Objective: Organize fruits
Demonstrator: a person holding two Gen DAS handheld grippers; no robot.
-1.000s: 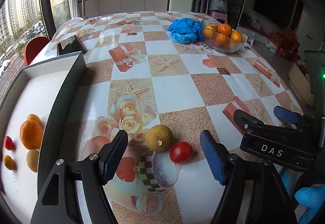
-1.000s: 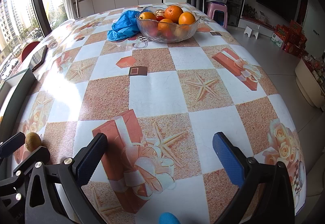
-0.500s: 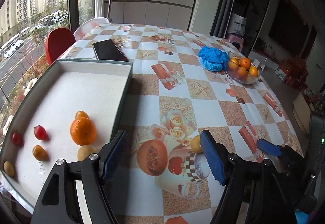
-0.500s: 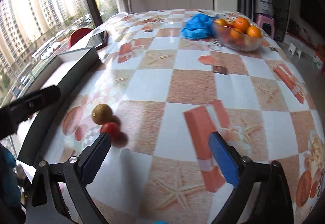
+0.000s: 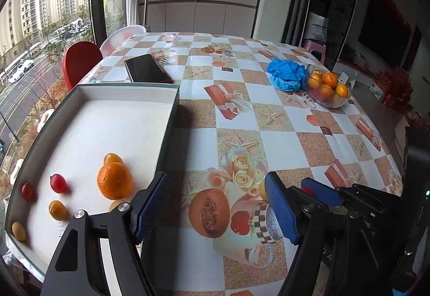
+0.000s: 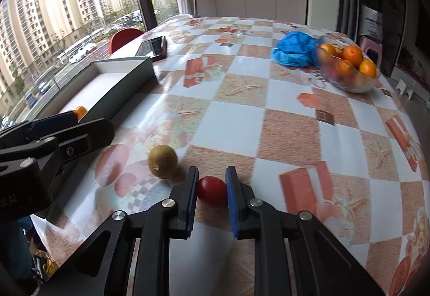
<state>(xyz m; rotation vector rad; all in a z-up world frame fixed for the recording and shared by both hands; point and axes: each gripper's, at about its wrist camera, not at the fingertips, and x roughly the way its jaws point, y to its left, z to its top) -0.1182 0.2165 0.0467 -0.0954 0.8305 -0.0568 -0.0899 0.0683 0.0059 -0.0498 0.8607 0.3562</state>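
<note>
Right gripper (image 6: 211,186) fingers clench a red fruit (image 6: 211,186) on the checkered tablecloth (image 6: 231,124); left gripper (image 5: 217,204) released.

I see a table (image 5: 236,118) covered with a checked cloth with pictures. On the far left a tall window (image 5: 48,14) gives daylight and shows apartment towers and a street. A red chair (image 5: 80,59) stands near it. Far behind are white cabinets (image 5: 199,16). On the right wall hangs maybe a dark television (image 5: 387,32).
</note>
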